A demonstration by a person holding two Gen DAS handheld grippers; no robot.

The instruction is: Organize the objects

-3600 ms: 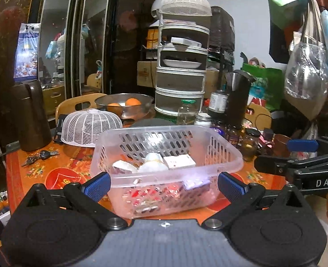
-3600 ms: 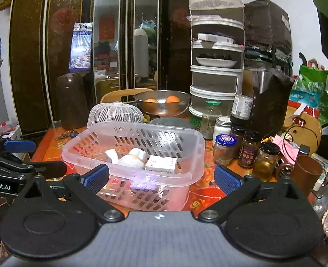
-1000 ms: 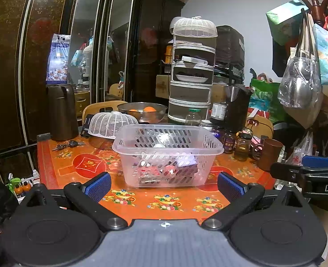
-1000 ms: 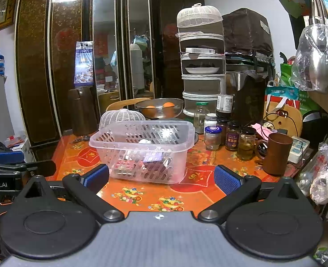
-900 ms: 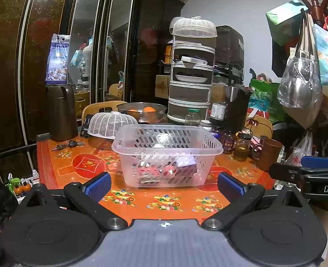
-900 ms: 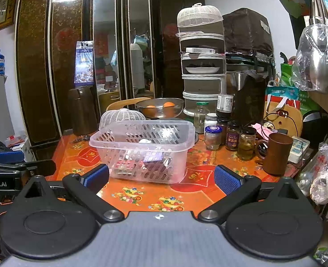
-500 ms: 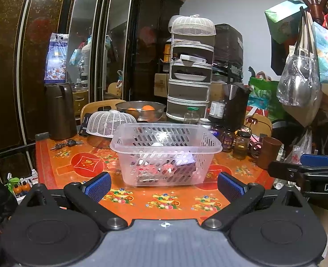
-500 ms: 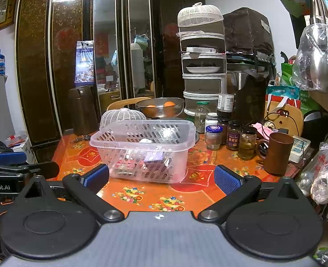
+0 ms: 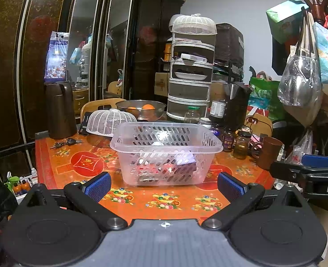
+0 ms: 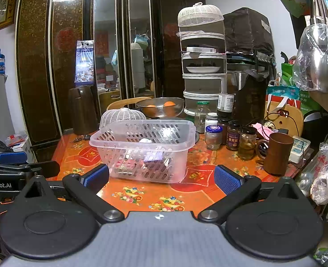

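A clear perforated plastic basket (image 9: 128, 143) stands in the middle of the orange patterned table (image 9: 86, 162) and holds several small items, among them a white box (image 9: 184, 159) and a white round lid. It also shows in the right wrist view (image 10: 181, 138). My left gripper (image 9: 165, 185) is open and empty, held back from the table's near edge, in line with the basket. My right gripper (image 10: 161, 176) is open and empty, also back from the near edge. Each gripper shows at the side of the other's view.
Jars (image 10: 233, 138) and a brown mug (image 10: 277, 153) stand right of the basket. A white mesh food cover (image 9: 110, 122), a steel bowl with oranges (image 9: 141, 109), a brown jug (image 9: 59, 109) and keys (image 9: 64, 143) sit behind and left. A tiered food rack (image 9: 191, 75) stands at the back.
Both grippers have drawn back from the basket since 3.6 s ago, when they were close over it. In the last second they have barely shifted. Both stay open.
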